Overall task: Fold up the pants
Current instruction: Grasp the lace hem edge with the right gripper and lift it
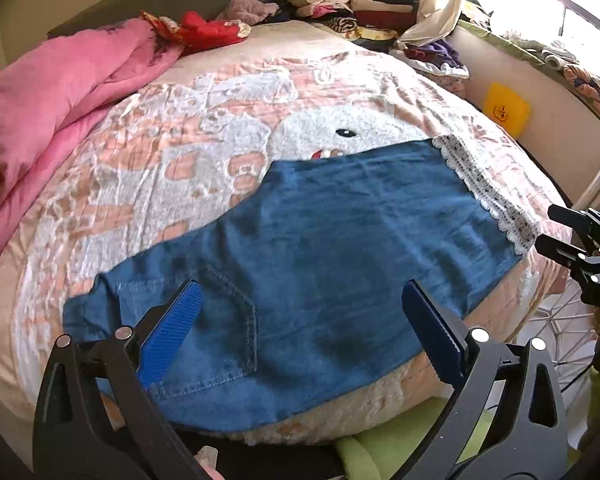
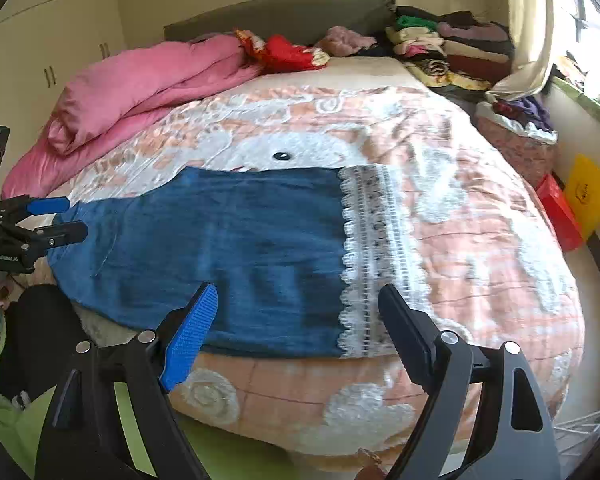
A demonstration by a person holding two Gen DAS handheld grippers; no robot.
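Observation:
Blue denim pants (image 1: 320, 248) with a white lace hem (image 1: 488, 192) lie flat across the near end of the bed; a back pocket shows near the waist end. My left gripper (image 1: 300, 292) hovers open above the waist end, with nothing between its blue pads. In the right wrist view the same pants (image 2: 220, 248) stretch from left to the lace hem (image 2: 376, 256). My right gripper (image 2: 296, 300) stands open above the hem end, holding nothing. Each gripper appears at the edge of the other's view: the right one (image 1: 548, 228), the left one (image 2: 76, 216).
The bed's peach and white patterned blanket (image 2: 460, 208) lies under the pants. A pink quilt (image 2: 148, 88) is bunched at the far left. Stacks of folded clothes (image 2: 452, 44) sit at the far right by the headboard. A yellow bag (image 2: 588, 196) leans beside the bed.

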